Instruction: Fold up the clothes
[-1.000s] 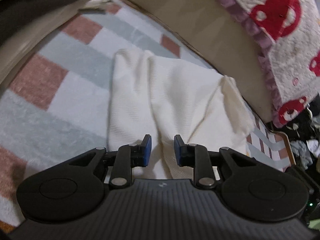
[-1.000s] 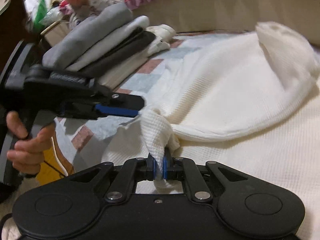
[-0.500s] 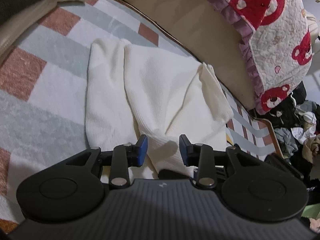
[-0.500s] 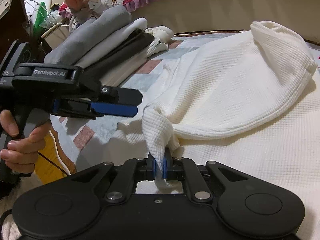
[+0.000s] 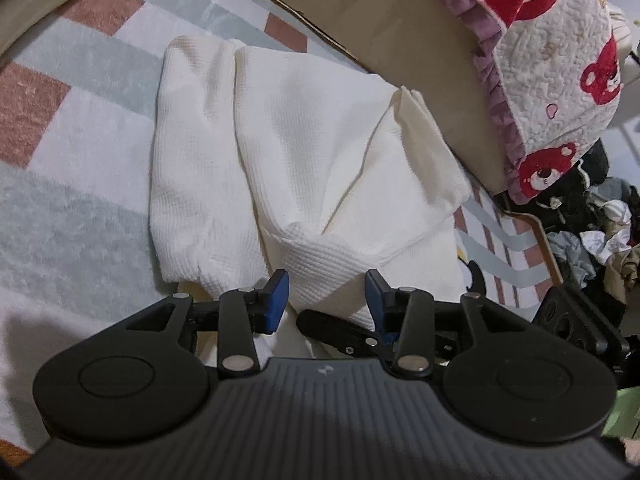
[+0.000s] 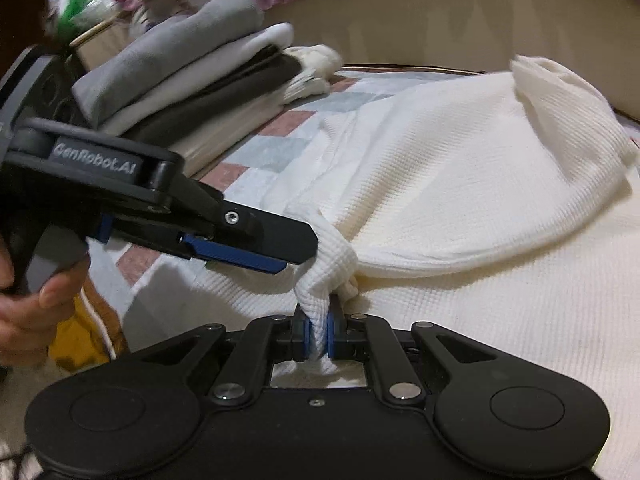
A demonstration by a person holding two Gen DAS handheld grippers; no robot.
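Observation:
A cream waffle-knit garment (image 5: 304, 152) lies partly folded on a checked blanket (image 5: 68, 112). My left gripper (image 5: 327, 296) is open, its blue pads on either side of a raised bunch of the cloth at the near edge. In the right wrist view my right gripper (image 6: 316, 334) is shut on a pinched fold of the same garment (image 6: 460, 200). The left gripper (image 6: 244, 258) comes in from the left there, a hand (image 6: 36, 304) holding it, and its tip touches the lifted fold.
A stack of folded grey, white and dark clothes (image 6: 192, 76) sits at the back left. A beige headboard (image 5: 380, 32) and a bear-print quilt (image 5: 560, 52) border the far side. Loose clothes (image 5: 600, 236) lie in a heap on the right.
The left gripper has opened wider and moved in over the raised bunch of cloth beside the right gripper. The right gripper keeps its hold on the pinched fold.

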